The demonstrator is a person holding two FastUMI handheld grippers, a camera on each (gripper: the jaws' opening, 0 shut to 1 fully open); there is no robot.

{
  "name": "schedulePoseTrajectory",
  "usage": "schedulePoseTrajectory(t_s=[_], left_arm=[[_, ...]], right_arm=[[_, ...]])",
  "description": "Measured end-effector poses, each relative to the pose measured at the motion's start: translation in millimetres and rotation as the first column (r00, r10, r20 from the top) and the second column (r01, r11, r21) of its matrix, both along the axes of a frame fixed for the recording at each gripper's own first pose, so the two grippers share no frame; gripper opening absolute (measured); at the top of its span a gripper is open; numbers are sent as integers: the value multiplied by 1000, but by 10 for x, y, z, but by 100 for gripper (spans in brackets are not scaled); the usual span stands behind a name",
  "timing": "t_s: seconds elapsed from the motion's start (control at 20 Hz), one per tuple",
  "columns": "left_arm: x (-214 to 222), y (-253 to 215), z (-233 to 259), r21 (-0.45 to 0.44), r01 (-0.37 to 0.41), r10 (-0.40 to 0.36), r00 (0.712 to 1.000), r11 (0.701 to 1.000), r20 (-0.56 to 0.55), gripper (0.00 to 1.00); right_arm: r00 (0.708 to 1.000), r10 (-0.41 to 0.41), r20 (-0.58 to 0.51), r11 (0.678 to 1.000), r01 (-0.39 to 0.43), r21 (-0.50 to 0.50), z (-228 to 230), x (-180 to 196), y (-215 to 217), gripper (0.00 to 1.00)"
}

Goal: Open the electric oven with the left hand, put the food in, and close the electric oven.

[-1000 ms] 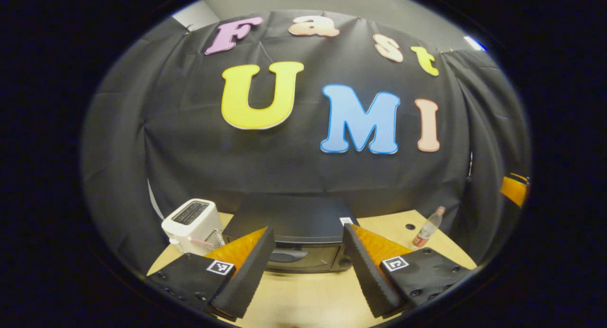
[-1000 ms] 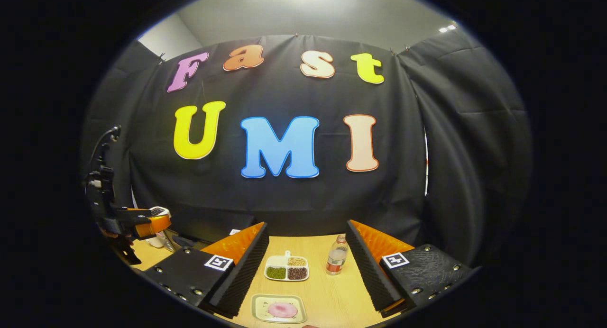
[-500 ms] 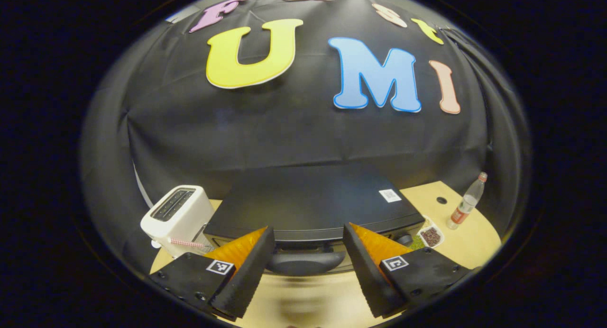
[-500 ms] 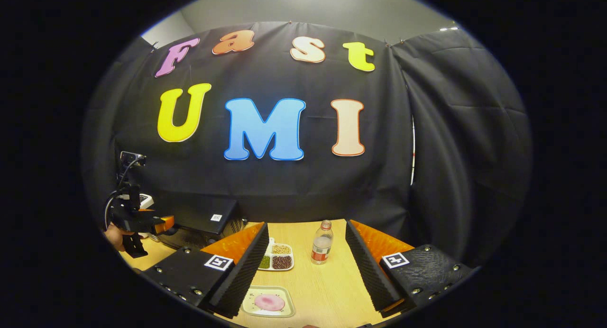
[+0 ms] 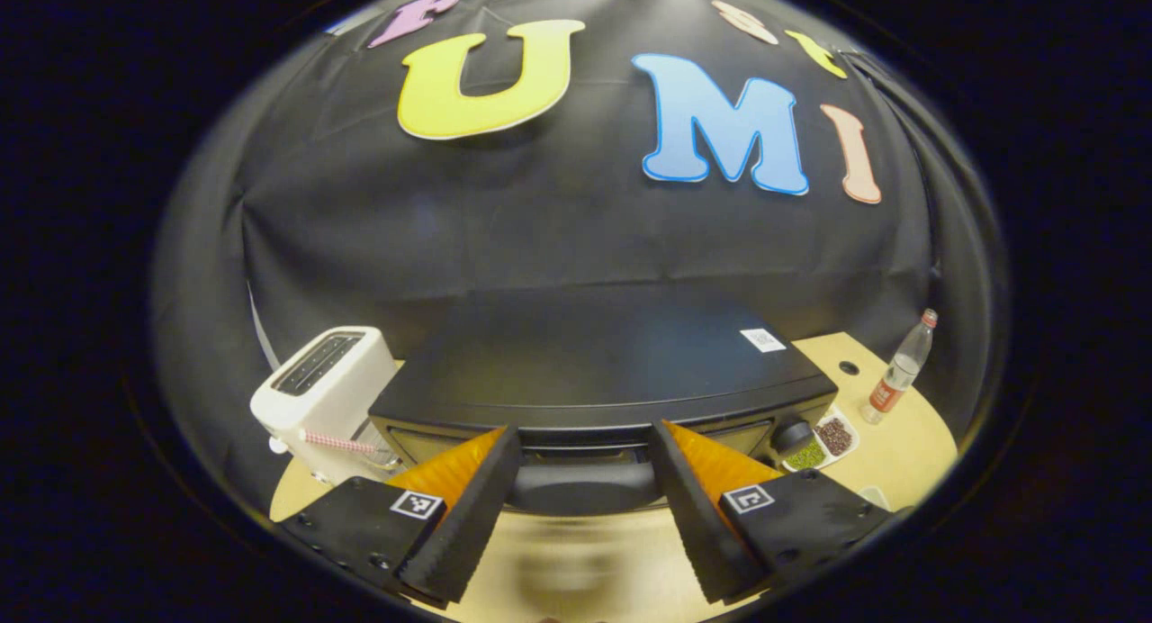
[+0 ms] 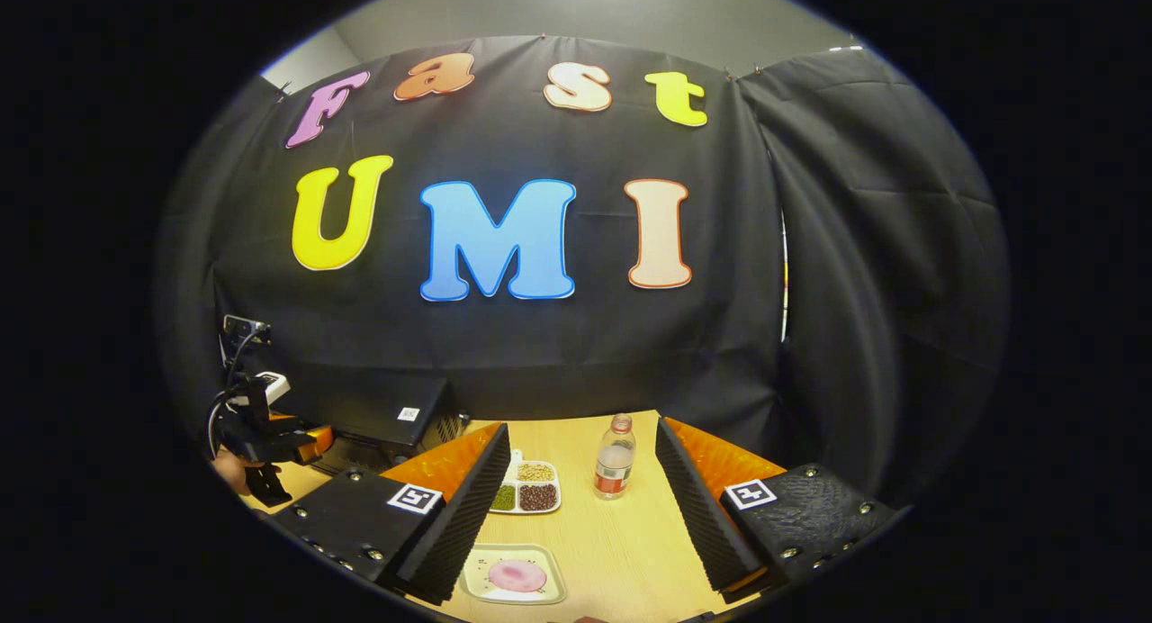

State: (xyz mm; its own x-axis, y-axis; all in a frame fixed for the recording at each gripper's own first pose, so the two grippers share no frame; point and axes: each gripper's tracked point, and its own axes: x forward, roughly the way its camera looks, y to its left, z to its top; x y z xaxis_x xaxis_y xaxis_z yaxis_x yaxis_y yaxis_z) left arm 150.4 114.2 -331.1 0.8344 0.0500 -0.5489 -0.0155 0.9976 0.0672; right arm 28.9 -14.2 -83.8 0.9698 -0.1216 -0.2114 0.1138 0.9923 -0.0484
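The black electric oven [image 5: 594, 366] sits at the back of the wooden table, its door closed, with the dark door handle [image 5: 580, 486] just beyond my fingers. My left gripper [image 5: 585, 506] is open, one finger on each side of the handle, not touching it. In the right gripper view the oven [image 6: 378, 411] is at the left, with the left gripper [image 6: 274, 438] in front of it. My right gripper [image 6: 580, 515] hangs open over the table. A pale tray with pink food [image 6: 515, 575] lies below it, near the table's front.
A white toaster [image 5: 317, 398] stands left of the oven. A divided dish of beans [image 6: 526, 490] and a clear bottle [image 6: 615, 468] stand on the table [image 6: 621, 551] right of the oven. The dish [image 5: 821, 440] and bottle [image 5: 895, 369] also appear in the left gripper view.
My left gripper has moved forward and down toward the oven, so the door handle now lies between its open fingers. The right gripper has lowered slightly and stayed open.
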Motion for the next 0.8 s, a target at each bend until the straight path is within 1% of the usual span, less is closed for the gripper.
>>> schedulePoseTrajectory(t_s=[0.05, 0.1, 0.15, 0.2, 0.25, 0.3, 0.45, 0.5, 0.7, 0.75, 0.8], left_arm=[[-45, 3, -2, 13, 3, -3, 1000, 1000, -2, 100], [-102, -18, -7, 13, 2, -2, 1000, 1000, 2, 96], [-160, -28, -18, 5, -3, 3, 1000, 1000, -1, 100], [-254, -26, -22, 2, -5, 5, 1000, 1000, -4, 100], [-323, -27, -34, 10, -2, 2, 1000, 1000, -7, 97], [-399, -31, -57, 19, 2, -2, 1000, 1000, -13, 96], [-640, -51, -150, 23, 10, -9, 999, 1000, -42, 100], [-724, -58, -187, 18, 14, -13, 999, 1000, -50, 96], [-985, -67, -356, 23, 39, -38, 996, 999, -75, 96], [-1046, -69, -398, 29, 44, -42, 996, 999, -82, 100], [-1107, -71, -447, 31, 46, -43, 996, 998, -84, 96]], right_arm=[[1000, 7, 4, 1000, -7, 2, 0, -1, 25, 99], [1000, 12, 7, 1000, -12, 4, 4, -8, 47, 99], [1000, 17, 7, 1000, -17, 10, -1, -15, 57, 99], [1000, 23, 5, 1000, -23, 17, -13, -25, 74, 99], [999, 32, 3, 999, -32, 27, -28, -33, 102, 99], [999, 41, 2, 998, -42, 38, -30, -49, 127, 99], [997, 82, -2, 993, -82, 82, -48, -102, 223, 98], [996, 87, -4, 992, -87, 90, -55, -117, 232, 99], [995, 99, -10, 993, -98, 68, -43, -158, 275, 98], [995, 102, -9, 993, -102, 62, -39, -176, 285, 98], [995, 104, -10, 993, -103, 58, -34, -186, 300, 98]])
